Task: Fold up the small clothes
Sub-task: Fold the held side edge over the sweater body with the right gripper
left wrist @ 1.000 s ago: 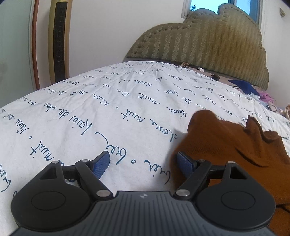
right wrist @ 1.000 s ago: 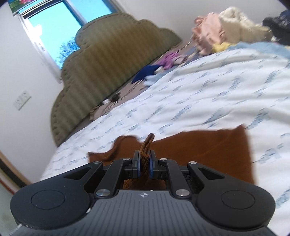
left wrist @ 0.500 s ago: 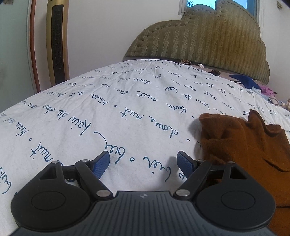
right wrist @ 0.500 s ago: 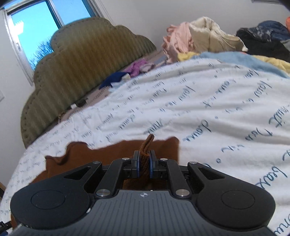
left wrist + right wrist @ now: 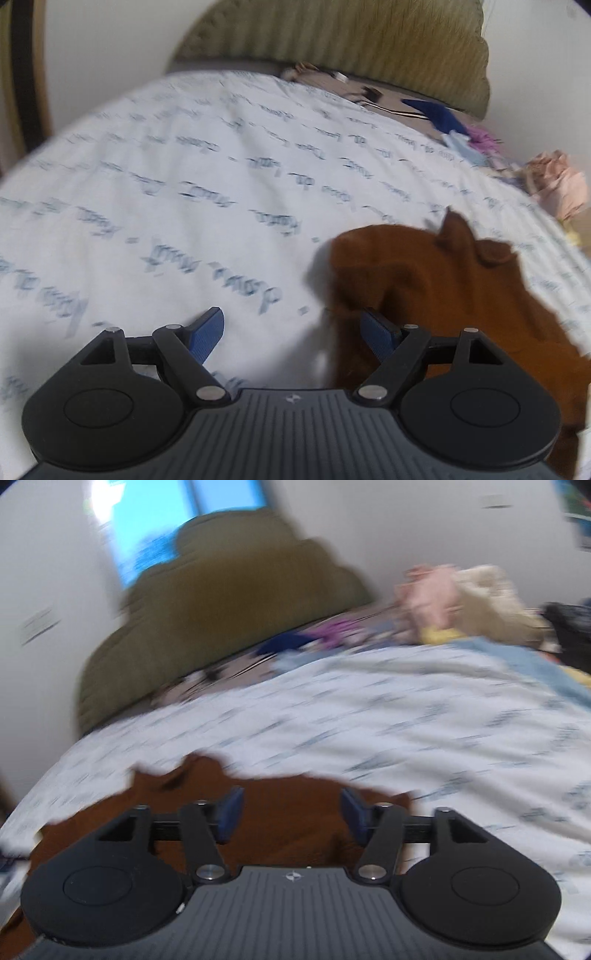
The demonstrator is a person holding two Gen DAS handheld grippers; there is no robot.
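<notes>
- Rust-brown knit garment [image 5: 443,295] lies on the white script-print bedsheet [image 5: 184,184], crumpled, partly flat; both views are motion-blurred, so we cannot tell what kind of garment it is.
- Left gripper [image 5: 293,325]: jaws spread wide, holding nothing. Garment sits ahead and to its right; the right finger pad [image 5: 376,332] is at the garment's near-left edge, touching or just over it, we cannot tell which.
- Right gripper [image 5: 291,812]: jaws apart, nothing between them. Garment [image 5: 288,823] lies directly under and just ahead of its fingers, spreading off to its left.
- Handling, our judgement: light, soft, limp; no stiffness, will sag and drape when lifted; knit looks grippy, not slippery; not fragile. A one-layer pinch could slip out or drag the sheet too.
- Where to grab: we'd pinch at an edge or corner, e.g. the raised pointed flap [image 5: 456,232] at the far side, or the near-left hem by the left gripper's right finger.
- Orientation: in the right view the long axis runs roughly left-right across the gripper, far edge ragged toward the olive padded headboard [image 5: 221,609]. In the left view it runs from near-right away toward the far side. Which end is the top, we cannot tell.
</notes>
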